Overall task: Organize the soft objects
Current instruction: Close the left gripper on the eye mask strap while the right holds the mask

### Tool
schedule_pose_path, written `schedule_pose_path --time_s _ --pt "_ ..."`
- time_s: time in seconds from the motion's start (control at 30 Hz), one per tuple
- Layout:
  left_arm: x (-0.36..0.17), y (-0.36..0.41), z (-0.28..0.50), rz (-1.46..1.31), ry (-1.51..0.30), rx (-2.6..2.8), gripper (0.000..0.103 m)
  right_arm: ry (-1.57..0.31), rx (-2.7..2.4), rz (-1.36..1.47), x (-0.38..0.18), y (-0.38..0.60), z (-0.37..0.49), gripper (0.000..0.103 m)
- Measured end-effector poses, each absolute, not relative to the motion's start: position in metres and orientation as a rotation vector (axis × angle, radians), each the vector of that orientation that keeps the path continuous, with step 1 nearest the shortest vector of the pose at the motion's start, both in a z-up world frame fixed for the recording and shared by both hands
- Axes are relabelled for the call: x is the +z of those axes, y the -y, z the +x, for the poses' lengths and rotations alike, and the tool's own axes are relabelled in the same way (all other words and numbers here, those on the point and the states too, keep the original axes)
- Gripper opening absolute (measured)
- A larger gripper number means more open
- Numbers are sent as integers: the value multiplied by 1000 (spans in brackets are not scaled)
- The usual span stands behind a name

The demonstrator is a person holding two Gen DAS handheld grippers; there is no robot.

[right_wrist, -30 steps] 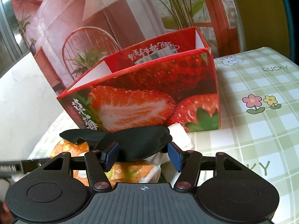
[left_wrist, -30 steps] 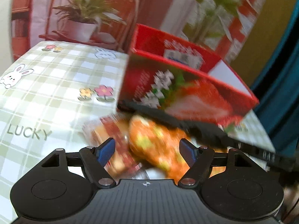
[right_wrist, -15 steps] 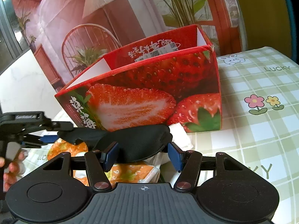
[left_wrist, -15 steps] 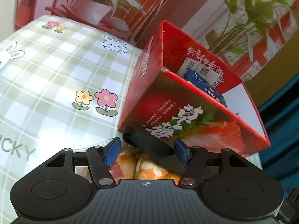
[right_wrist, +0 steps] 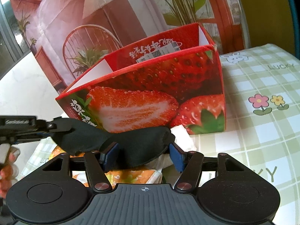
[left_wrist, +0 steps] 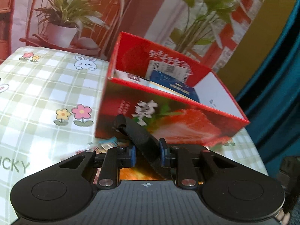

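A black soft eye mask (right_wrist: 120, 140) hangs in front of the red strawberry box (right_wrist: 150, 97). My left gripper (left_wrist: 147, 152) is shut on one end of the mask (left_wrist: 138, 136), which sticks up between its blue pads. In the right wrist view the left gripper (right_wrist: 46, 127) pinches the mask's left end. My right gripper (right_wrist: 142, 154) has its pads either side of the mask's other lobe, with a gap on the right side. The box (left_wrist: 168, 101) holds a blue carton (left_wrist: 172, 82).
Orange and white snack packets (right_wrist: 129, 176) lie on the green checked tablecloth (right_wrist: 262, 93) under the mask. A white tissue pack (right_wrist: 182, 136) lies by the box. A printed backdrop stands behind the table. A teal curtain (left_wrist: 277, 86) hangs at the right.
My left gripper has closed on the end of the black mask and lifted it. The mask has risen slightly in front of the box. My right gripper has stayed in place.
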State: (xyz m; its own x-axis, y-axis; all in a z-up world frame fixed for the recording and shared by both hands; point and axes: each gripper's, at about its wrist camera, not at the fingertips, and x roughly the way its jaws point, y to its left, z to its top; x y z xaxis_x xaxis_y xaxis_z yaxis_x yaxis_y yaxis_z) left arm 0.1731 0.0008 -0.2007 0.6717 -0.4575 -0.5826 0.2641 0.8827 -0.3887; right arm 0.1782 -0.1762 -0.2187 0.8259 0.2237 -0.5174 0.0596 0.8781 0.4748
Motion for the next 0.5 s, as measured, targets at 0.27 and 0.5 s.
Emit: schedule_pose_path --time_s 0.27,0.5 --pt "-206 -2 157 -286 -732 -412 25 -593 99 536 -219 183 184 41" --pt "-206 -6 137 -290 -707 -416 25 -537 133 527 -202 183 164 24"
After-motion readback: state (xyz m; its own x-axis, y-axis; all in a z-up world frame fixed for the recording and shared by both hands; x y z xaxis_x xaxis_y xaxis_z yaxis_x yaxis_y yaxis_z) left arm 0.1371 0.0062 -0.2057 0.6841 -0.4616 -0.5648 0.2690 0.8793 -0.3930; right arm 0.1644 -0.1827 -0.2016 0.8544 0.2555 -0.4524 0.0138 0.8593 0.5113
